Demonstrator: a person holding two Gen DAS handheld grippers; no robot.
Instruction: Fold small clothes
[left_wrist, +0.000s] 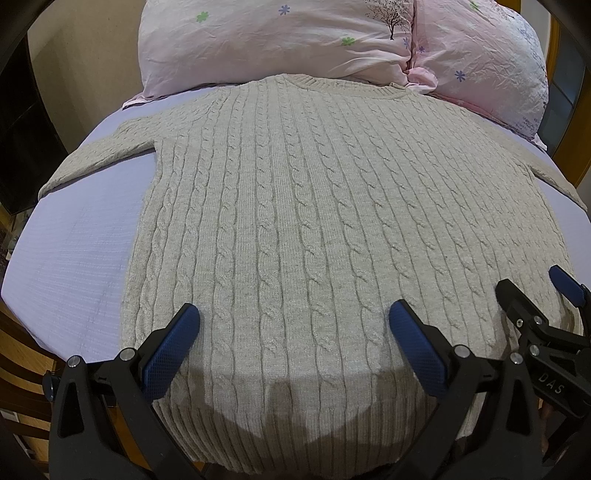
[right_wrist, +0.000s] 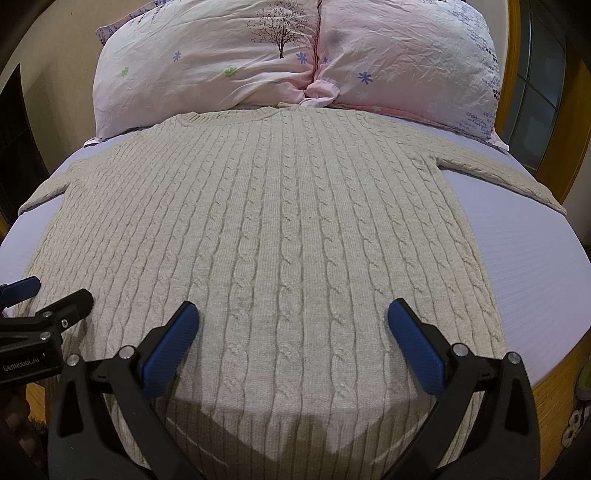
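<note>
The cable-knit sweater's ribbed hem ran behind the left gripper's black arms. The sweater's right sleeve slipped out past the lens rim. In the right wrist view the left sleeve was cut off too. The pillows were cropped at the top edge.
</note>
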